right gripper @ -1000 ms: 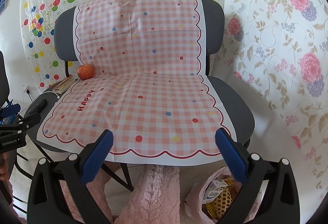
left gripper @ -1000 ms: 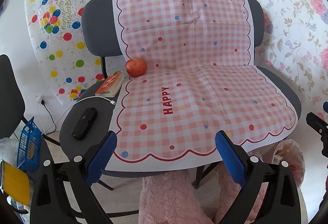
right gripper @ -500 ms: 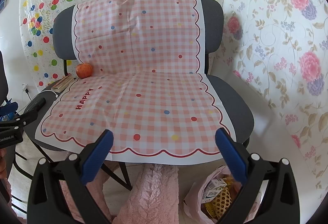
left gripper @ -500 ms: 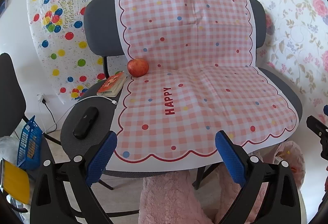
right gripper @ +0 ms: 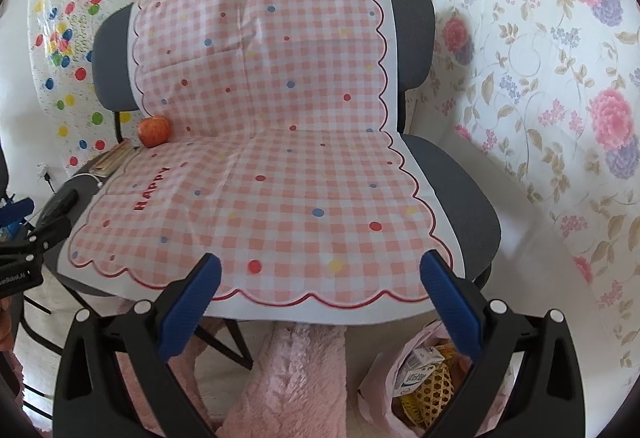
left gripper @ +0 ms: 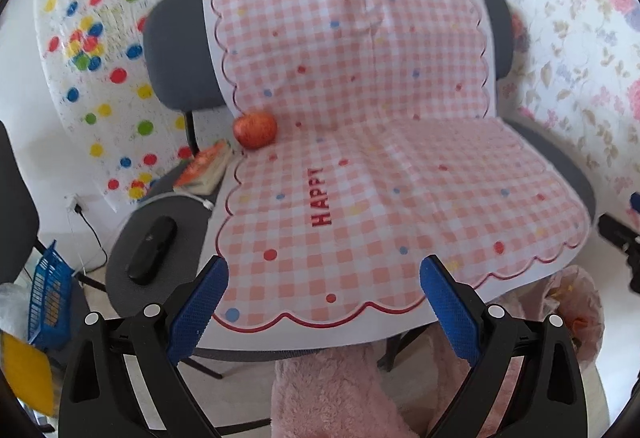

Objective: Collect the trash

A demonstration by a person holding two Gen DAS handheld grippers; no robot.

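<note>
Both claws, left (left gripper: 322,296) and right (right gripper: 320,292), gape empty | apple (left gripper: 255,129) rests at chair's back-left seat corner | firm, smooth, rolls: you pinch its widest middle.

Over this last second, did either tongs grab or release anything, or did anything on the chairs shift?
No grab or release: left tongs and right tongs stay open and empty, only drifting slightly closer. The apple, black case and checked cloth have not moved.
</note>
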